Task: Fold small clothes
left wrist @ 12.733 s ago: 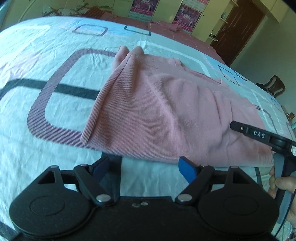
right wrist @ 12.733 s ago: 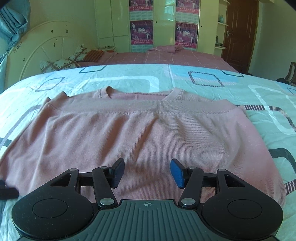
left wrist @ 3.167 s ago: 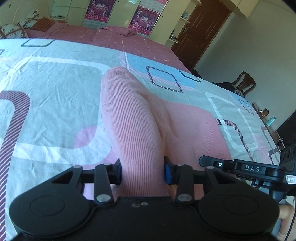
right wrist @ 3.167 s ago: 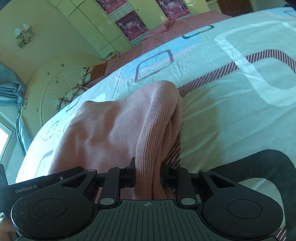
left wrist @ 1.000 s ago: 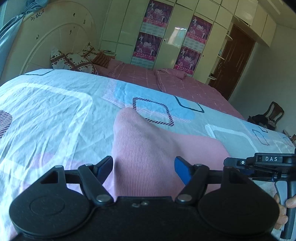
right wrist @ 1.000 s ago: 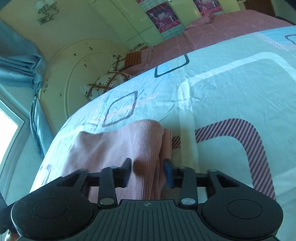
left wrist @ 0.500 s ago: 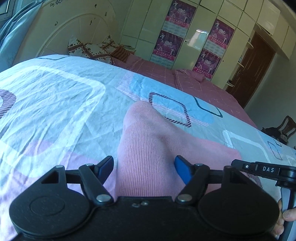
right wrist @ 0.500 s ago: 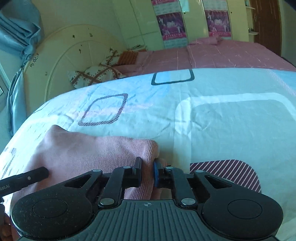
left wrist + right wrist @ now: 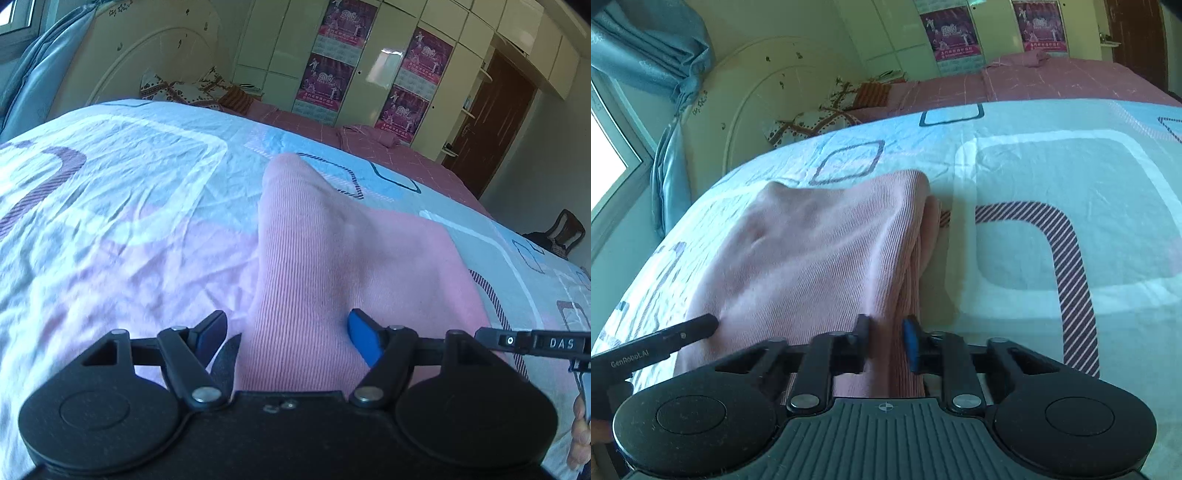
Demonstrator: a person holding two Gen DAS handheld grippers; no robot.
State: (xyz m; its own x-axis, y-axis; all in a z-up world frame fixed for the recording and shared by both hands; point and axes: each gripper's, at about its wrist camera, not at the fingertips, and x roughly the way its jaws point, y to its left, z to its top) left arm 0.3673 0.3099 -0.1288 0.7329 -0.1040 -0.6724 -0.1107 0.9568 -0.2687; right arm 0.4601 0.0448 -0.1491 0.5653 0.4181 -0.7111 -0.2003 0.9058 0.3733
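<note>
A pink ribbed knit top (image 9: 332, 258) lies folded into a thick stack on the patterned bed sheet (image 9: 110, 206). My left gripper (image 9: 288, 332) is open, its jaws wide on either side of the stack's near left edge. In the right wrist view the same pink top (image 9: 820, 251) shows its layered right edge. My right gripper (image 9: 886, 339) is shut on the near right corner of the top. The right gripper's finger (image 9: 532, 341) shows in the left wrist view, and the left gripper's finger (image 9: 661, 343) shows in the right wrist view.
The bed sheet (image 9: 1052, 206) spreads wide to the right of the top. A second bed with a pink cover (image 9: 369, 136) stands behind, with pillows (image 9: 812, 122) and a white headboard (image 9: 757, 92). A wardrobe with posters, a brown door (image 9: 491, 122) and a chair (image 9: 565, 229) line the far wall.
My left gripper stays open over the top's left edge. My right gripper, narrowly parted over the right edge a second ago, has closed on the corner and stays there.
</note>
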